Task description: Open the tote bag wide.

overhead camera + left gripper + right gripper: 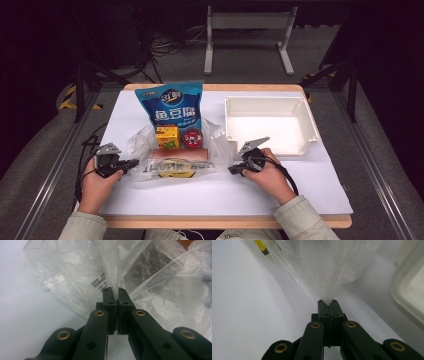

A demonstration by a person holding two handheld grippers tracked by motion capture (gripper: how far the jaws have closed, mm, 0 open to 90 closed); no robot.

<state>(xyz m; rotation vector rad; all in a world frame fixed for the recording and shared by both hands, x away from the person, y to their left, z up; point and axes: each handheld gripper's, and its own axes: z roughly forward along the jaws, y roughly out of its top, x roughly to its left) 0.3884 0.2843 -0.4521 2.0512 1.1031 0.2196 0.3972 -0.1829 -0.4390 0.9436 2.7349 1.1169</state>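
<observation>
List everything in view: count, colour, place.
plastic bag: 1, clear, table centre, pinched at both ends
snack pouch: 1, blue, behind the bag
carton: 1, yellow-orange, in the bag area
round tin: 1, red, right of carton
bin: 1, white, right of the bag
table: 1, white top
left hand-held gripper: 1, black, shut on the bag's left edge
right hand-held gripper: 1, black, shut on the bag's right edge

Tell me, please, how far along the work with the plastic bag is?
Done: both grippers, left gripper and right gripper, are shut on the plastic bag. In hand: holding its two ends. Left: the snacks are inside or beside it, and the white bin is empty.
</observation>
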